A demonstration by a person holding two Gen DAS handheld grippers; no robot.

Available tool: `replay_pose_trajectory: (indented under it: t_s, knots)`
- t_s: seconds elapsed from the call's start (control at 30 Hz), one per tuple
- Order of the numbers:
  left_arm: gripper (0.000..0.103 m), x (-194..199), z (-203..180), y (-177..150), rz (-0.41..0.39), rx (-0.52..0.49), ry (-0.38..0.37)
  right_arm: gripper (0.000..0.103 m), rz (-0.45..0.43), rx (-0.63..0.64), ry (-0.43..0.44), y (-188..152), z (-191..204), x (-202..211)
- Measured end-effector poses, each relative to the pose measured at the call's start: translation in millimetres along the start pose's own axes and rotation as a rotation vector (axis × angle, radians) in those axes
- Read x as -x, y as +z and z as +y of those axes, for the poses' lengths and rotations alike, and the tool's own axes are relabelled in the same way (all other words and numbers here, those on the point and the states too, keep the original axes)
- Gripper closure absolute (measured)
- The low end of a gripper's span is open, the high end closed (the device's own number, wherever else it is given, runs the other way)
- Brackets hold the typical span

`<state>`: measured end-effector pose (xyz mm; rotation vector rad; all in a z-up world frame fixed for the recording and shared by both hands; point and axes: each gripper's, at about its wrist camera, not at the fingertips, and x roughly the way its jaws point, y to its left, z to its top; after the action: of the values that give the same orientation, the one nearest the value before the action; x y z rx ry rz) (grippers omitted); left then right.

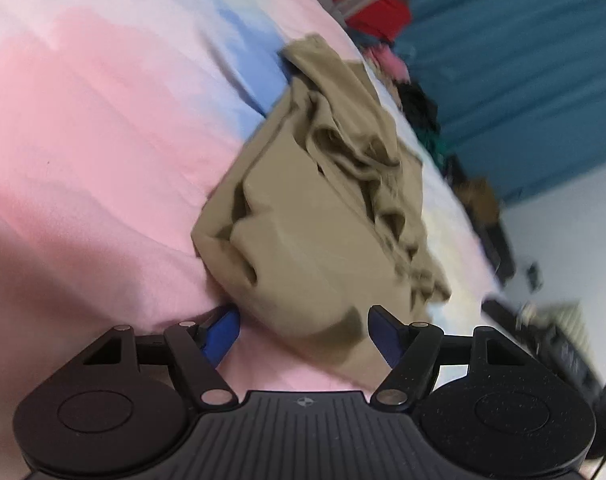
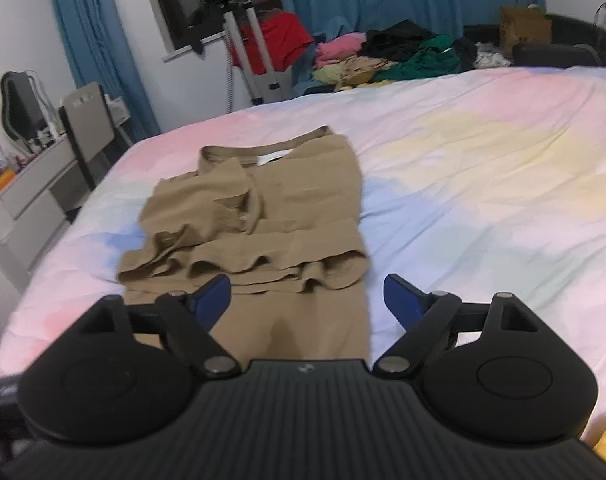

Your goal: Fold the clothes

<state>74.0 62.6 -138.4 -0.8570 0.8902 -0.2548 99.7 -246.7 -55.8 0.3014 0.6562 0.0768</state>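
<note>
Right up close in the right wrist view is the right hand-held gripper (image 2: 307, 296). Its two blue fingers (image 2: 213, 294) are spread wide apart and nothing is between them. It hangs just over the near end of a tan T-shirt (image 2: 259, 216).

Close up in the left wrist view is the left hand-held gripper (image 1: 303, 330). It is wide open too. One edge of the tan T-shirt (image 1: 311, 208) sits in the gap between its fingers, but they are not squeezing it.

That shirt lies on a bed (image 2: 463, 168) with a pink, blue and yellow sheet, on the left half as the right camera sees it.

How far along is the folding? The shirt is partly folded, I think. Its right side runs in one straight edge, and the left side is turned in over the middle. The turned-in part is lumpy, with a sleeve and wavy folds bunched across the middle. The shirt is a long strip, not yet a small neat packet, so smoothing and at least one more fold seem to be left.

Its long way runs from the right camera toward the far end of the bed. The neck hole points away, toward a heap of other clothes (image 2: 383, 56) beyond the bed. The bottom part is nearest the right hand-held gripper.
</note>
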Motion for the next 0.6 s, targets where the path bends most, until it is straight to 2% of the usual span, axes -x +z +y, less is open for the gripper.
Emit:
replay_pose_trajectory:
  t_s: [0.1, 0.13, 0.17, 0.27, 0.3, 0.4, 0.5, 0.6]
  knots:
    - [0.041, -2, 4, 0, -0.047, 0.056, -0.028, 0.018, 0.051, -0.096, 0.092, -2, -2, 2]
    - [0.049, -1, 4, 0, -0.063, 0.063, -0.037, 0.018, 0.073, -0.135, 0.128, -3, -3, 3]
    - [0.057, 0, 4, 0, -0.079, 0.065, -0.046, 0.018, 0.101, -0.187, 0.171, -5, -5, 2]
    - [0.070, 5, 4, 0, -0.122, 0.065, -0.072, 0.018, 0.216, -0.409, 0.315, -19, -19, -6]
    - [0.071, 6, 2, -1, -0.129, 0.059, -0.079, 0.018, 0.262, -0.490, 0.352, -26, -25, -11]
    - [0.071, -2, -2, -3, -0.078, 0.040, -0.021, 0.016, 0.400, -0.693, 0.404, -48, -39, -30]
    - [0.071, -12, -2, -4, -0.042, 0.044, 0.004, 0.016, 0.480, -0.792, 0.406, -64, -42, -43]
    - [0.080, -14, 1, 1, -0.055, 0.088, -0.010, 0.016, 0.509, -0.855, 0.428, -72, -36, -48]
